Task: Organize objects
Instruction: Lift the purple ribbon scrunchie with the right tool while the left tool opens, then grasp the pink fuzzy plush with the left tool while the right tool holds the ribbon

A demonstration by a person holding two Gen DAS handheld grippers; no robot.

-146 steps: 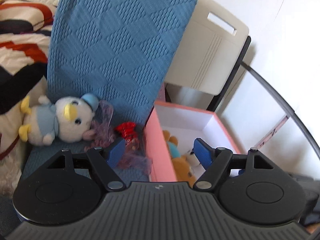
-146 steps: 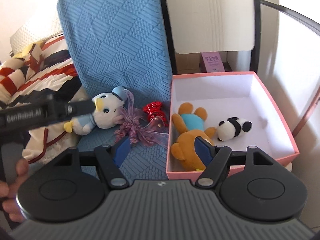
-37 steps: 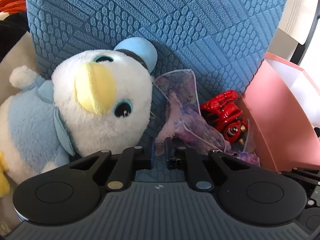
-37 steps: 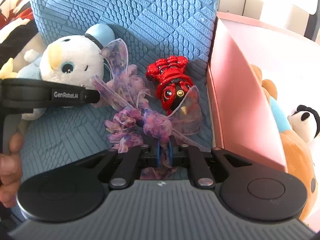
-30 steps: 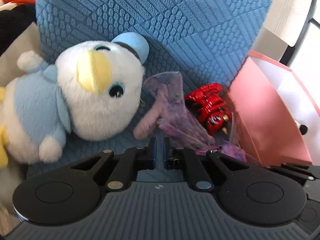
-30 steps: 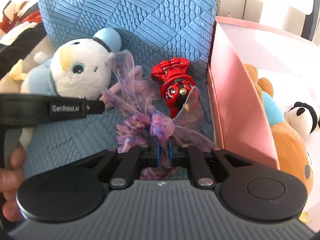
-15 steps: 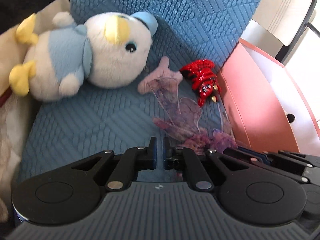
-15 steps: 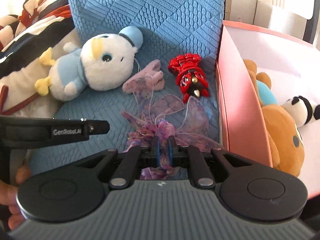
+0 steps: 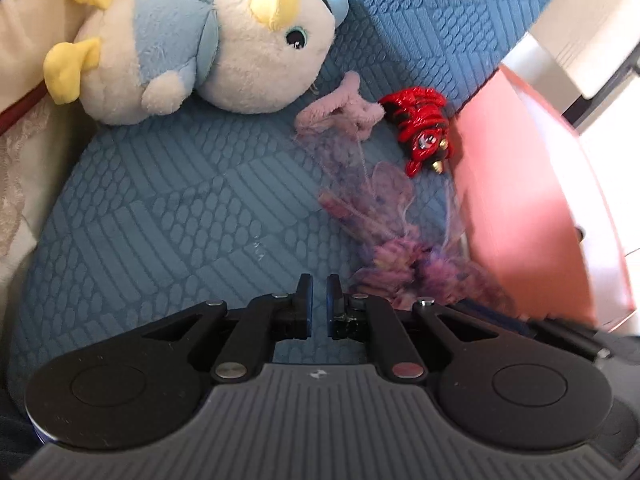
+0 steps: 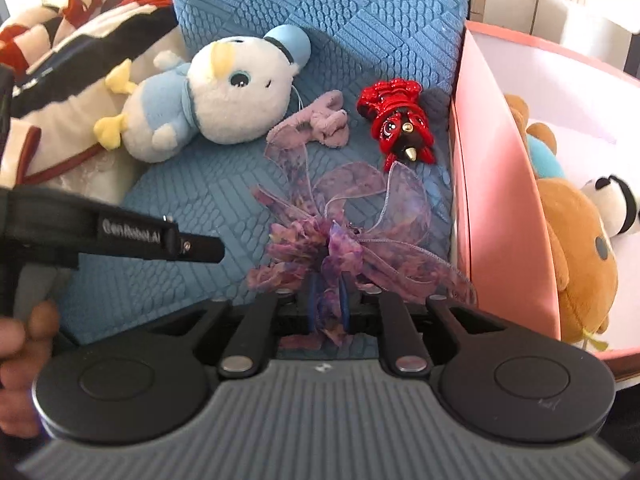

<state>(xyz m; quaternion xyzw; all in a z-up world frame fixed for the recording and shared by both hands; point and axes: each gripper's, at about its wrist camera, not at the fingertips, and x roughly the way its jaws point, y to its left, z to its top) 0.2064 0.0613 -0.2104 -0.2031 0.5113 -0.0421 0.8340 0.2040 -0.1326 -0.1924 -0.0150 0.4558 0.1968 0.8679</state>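
Note:
My right gripper (image 10: 328, 300) is shut on a purple ribbon bow (image 10: 340, 232) and holds it over the blue cushion (image 10: 192, 200). The bow (image 9: 388, 248) also shows in the left wrist view. My left gripper (image 9: 318, 294) is shut and empty, just left of the bow; it also shows in the right wrist view (image 10: 216, 250). A white and blue plush bird (image 10: 208, 104) lies at the back left (image 9: 200, 48). A red toy crab (image 10: 400, 124) lies beside the pink box (image 10: 500, 200). A pink fuzzy piece (image 10: 320, 120) lies between bird and crab.
The pink box (image 9: 528, 200) stands right of the cushion and holds a brown bear (image 10: 576, 248) and a small panda (image 10: 612, 204). A striped blanket (image 10: 60, 40) lies at the left. A white chair (image 9: 592, 28) stands behind the box.
Both grippers have pulled back toward me. The right one has drawn the bow away from the bird and crab. The left gripper stays shut and empty.

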